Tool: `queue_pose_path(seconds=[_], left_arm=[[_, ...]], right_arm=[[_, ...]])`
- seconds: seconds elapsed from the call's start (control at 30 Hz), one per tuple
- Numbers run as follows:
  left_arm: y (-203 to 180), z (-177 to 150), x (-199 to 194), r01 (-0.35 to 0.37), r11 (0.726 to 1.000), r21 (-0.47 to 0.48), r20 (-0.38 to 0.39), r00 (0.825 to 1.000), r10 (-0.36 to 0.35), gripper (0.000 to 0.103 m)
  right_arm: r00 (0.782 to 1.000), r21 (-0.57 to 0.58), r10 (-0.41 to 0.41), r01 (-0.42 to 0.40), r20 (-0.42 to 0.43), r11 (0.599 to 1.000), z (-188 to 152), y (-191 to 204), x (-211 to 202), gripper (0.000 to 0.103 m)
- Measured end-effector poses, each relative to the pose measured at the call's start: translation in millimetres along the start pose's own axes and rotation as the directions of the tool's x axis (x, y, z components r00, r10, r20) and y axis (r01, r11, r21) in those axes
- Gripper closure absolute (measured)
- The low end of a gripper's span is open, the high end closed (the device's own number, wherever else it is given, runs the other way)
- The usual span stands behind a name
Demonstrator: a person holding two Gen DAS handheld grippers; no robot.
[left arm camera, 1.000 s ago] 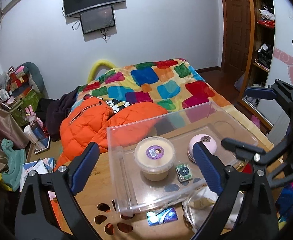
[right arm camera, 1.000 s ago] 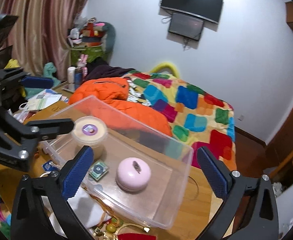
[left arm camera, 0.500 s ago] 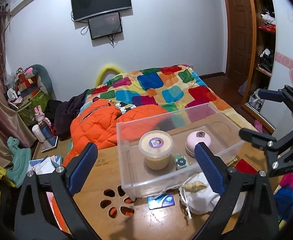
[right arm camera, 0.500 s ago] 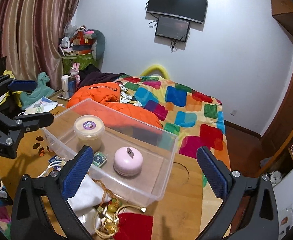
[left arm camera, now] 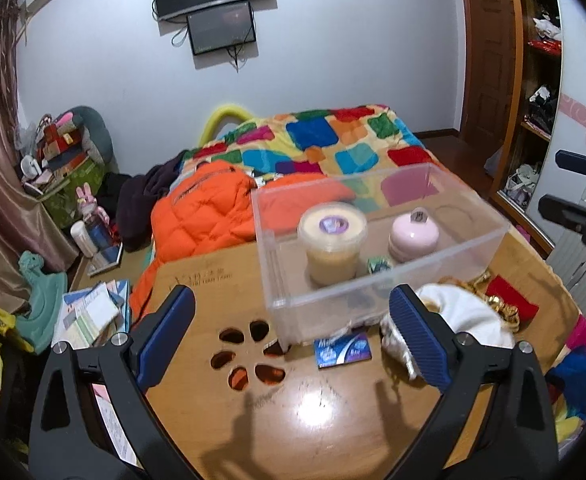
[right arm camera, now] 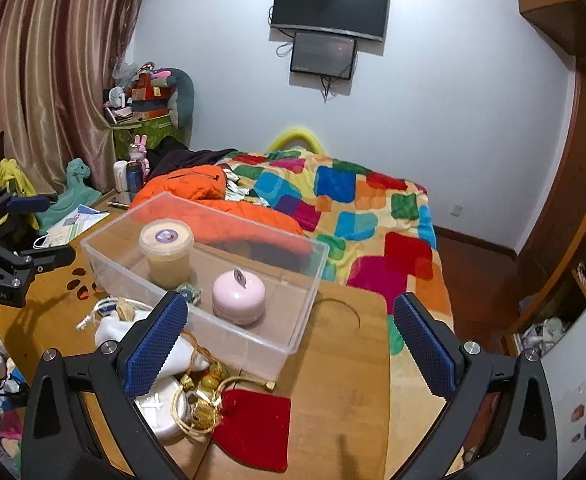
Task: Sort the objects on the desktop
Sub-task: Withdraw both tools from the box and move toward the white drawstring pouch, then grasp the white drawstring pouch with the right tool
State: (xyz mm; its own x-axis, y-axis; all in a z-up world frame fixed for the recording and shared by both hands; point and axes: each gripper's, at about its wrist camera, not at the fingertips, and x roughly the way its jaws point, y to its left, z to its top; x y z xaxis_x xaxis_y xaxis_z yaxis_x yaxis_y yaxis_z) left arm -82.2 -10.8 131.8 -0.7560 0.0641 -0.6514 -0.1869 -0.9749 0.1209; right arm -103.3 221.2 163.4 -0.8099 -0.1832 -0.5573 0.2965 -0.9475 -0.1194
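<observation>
A clear plastic bin (left arm camera: pixel 473 248) (right arm camera: pixel 297 328) stands on the wooden table. In it are a lidded yellow tub (left arm camera: pixel 331 242) (right arm camera: pixel 166 251), a pink round case (left arm camera: pixel 413 236) (right arm camera: pixel 238 297) and a small green square item (left arm camera: pixel 377 265) (right arm camera: pixel 190 292). In front of the bin lie a blue packet (left arm camera: pixel 343 354), a white pouch (left arm camera: pixel 459 322) (right arm camera: pixel 113 328), gold cords (right arm camera: pixel 201 400) and a red pouch (right arm camera: pixel 253 428) (left arm camera: pixel 511 302). My left gripper (left arm camera: pixel 293 336) is open and empty above the table before the bin. My right gripper (right arm camera: pixel 289 340) is open and empty near the bin's right end.
The table (left arm camera: pixel 313 420) has flower-shaped cut-outs (left arm camera: pixel 249 356). Behind it is a bed with an orange jacket (left arm camera: pixel 213 208) and a colourful blanket (right arm camera: pixel 353 200). Books and papers (left arm camera: pixel 93 316) lie at the left. A white disc (right arm camera: pixel 161 412) lies by the cords.
Both grippers have drawn back and up from the bin, so more of the table shows. Both stay open and empty. The objects have not moved.
</observation>
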Motion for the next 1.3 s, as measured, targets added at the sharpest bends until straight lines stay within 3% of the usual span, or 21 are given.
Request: queue_pose_path(seconds=[0.37, 0.63, 0.7, 0.77, 0.97, 1.3], left_arm=[[-0.4, -31.2, 21.9, 0.013, 0.999, -0.032, -0.077, 0.997, -0.015, 0.004], [-14.3, -20.1, 14.0, 0.148, 0.986, -0.082, -0.031, 0.988, -0.151, 0.004], [-21.6, -15.1, 13.2, 0.184, 0.979, -0.083, -0.024, 0.982, -0.187, 0.009], [-30.3, -11.2, 16.6, 0.215, 0.974, -0.07, -0.037, 0.975, -0.218, 0.03], [-45.7, -8.1, 32.6, 0.279, 0.957, -0.078, -0.076, 0.956, -0.284, 0.047], [-42.3, -9.6, 50.3, 0.332, 0.932, -0.146, -0.106, 0.931, -0.348, 0.054]], right_arm=[[0.998, 0.008, 0.036, -0.036, -0.052, 0.999, -31.2, 8.8, 10.8, 0.0], [0.989, -0.007, 0.146, -0.146, -0.026, 0.989, -33.9, 22.9, 11.7, 0.001], [0.985, -0.017, 0.169, -0.169, -0.028, 0.985, -33.5, 27.4, 12.9, 0.001], [0.981, -0.026, 0.193, -0.194, -0.034, 0.981, -36.0, 30.9, 14.7, 0.002], [0.966, -0.04, 0.253, -0.255, -0.056, 0.966, -44.5, 39.3, 17.7, 0.004], [0.945, -0.071, 0.315, -0.322, -0.089, 0.944, -45.9, 52.3, 24.4, 0.008]])
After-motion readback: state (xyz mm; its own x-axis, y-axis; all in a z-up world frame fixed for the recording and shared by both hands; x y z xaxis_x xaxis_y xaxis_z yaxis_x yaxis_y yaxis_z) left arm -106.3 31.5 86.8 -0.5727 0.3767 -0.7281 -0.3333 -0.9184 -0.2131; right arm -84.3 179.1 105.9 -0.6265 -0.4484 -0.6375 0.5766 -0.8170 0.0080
